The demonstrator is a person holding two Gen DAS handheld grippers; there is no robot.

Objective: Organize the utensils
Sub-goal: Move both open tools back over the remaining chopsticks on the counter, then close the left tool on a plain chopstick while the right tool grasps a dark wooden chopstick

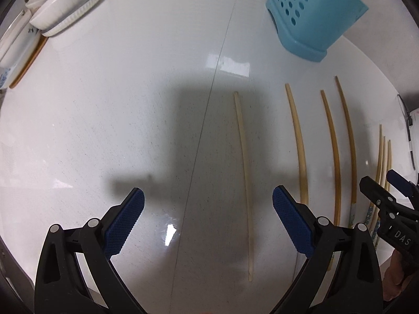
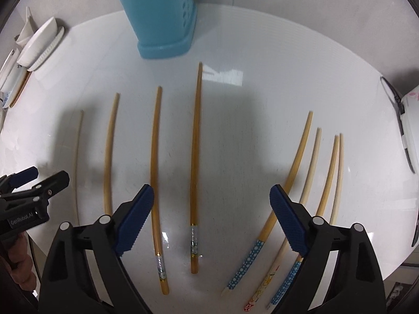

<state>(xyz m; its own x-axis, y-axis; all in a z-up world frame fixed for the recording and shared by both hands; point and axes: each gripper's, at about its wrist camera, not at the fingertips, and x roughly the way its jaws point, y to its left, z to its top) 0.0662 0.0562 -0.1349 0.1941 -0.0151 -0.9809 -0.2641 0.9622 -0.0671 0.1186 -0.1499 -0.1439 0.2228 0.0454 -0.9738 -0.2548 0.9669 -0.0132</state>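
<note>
Several wooden chopsticks lie side by side on a white counter (image 1: 104, 110). My left gripper (image 1: 208, 209) points down at it, open, with a pale chopstick (image 1: 243, 172) on the counter between its fingers, untouched. My right gripper (image 2: 212, 217) is open too, over a long amber chopstick (image 2: 196, 172); a second amber one (image 2: 155, 172) runs under its left finger. To its right lie several chopsticks with patterned ends (image 2: 293, 172). A light blue perforated utensil holder (image 2: 159, 18) (image 1: 311, 18) stands upright at the back. Each gripper shows at the edge of the other view: the right gripper (image 1: 379, 179) and the left gripper (image 2: 45, 176).
White dishes (image 1: 65, 7) (image 2: 39, 44) are stacked at the back left, with a plate and a wooden board leaning beside them. A white appliance with a dark cord (image 2: 411, 120) sits at the right edge. A seam (image 1: 209, 99) runs across the counter.
</note>
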